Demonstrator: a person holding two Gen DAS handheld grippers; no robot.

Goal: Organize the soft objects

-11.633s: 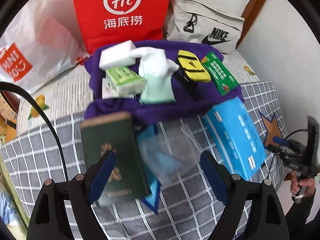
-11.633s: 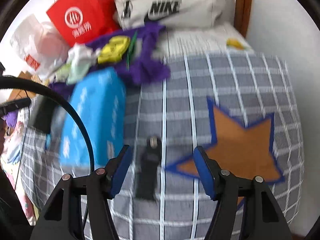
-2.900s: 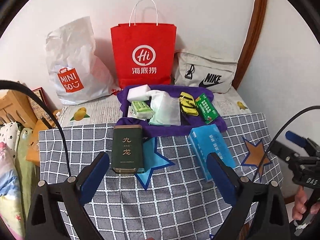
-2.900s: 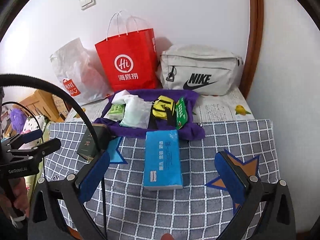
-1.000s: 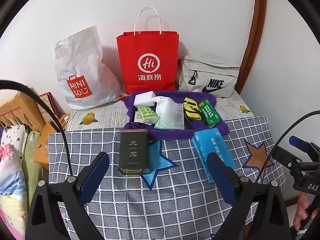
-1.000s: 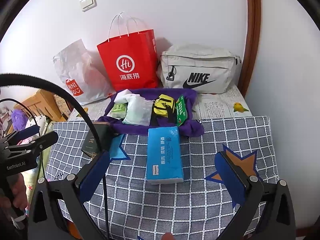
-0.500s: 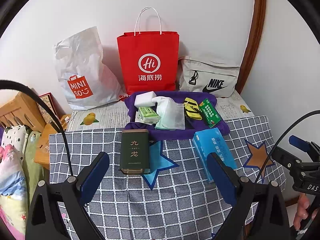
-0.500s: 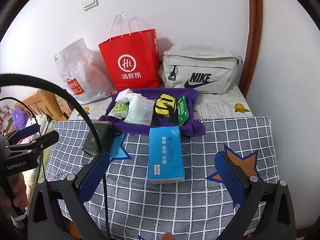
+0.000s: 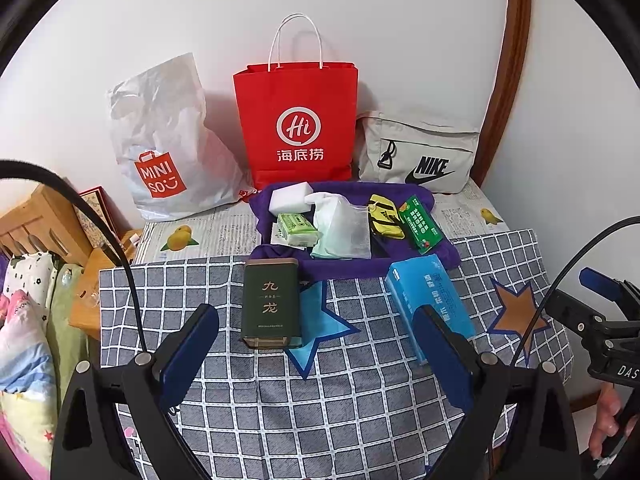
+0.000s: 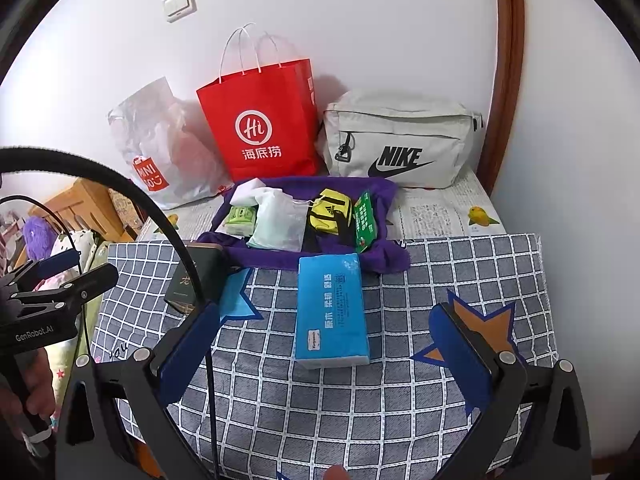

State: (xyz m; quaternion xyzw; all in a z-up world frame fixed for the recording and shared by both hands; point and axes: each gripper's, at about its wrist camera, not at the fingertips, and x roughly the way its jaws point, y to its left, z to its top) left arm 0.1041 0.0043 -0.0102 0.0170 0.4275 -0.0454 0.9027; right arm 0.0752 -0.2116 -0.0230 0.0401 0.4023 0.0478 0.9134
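A purple cloth (image 9: 424,194) (image 10: 380,196) lies at the back of the checked table. On it are a white sponge (image 9: 290,196), a green tissue pack (image 9: 298,226) (image 10: 240,216), a pale bag (image 9: 344,228) (image 10: 280,220), a yellow pouch (image 9: 384,216) (image 10: 330,210) and a green packet (image 9: 420,224) (image 10: 365,220). A blue tissue pack (image 9: 430,304) (image 10: 331,312) and a dark green tin (image 9: 271,304) (image 10: 196,280) lie in front. My left gripper (image 9: 316,360) and right gripper (image 10: 324,356) are open, empty, held back over the near table.
A MINISO plastic bag (image 9: 168,140), a red paper bag (image 9: 298,120) (image 10: 264,120) and a grey Nike bag (image 9: 420,152) (image 10: 400,140) stand against the wall. A wooden box (image 9: 36,220) and bedding (image 9: 24,320) lie left. The checked cloth (image 9: 360,400) covers the table.
Both grippers have drawn back and up from the table over the last seconds; in the last second the views have hardly shifted. Nothing on the table has moved.
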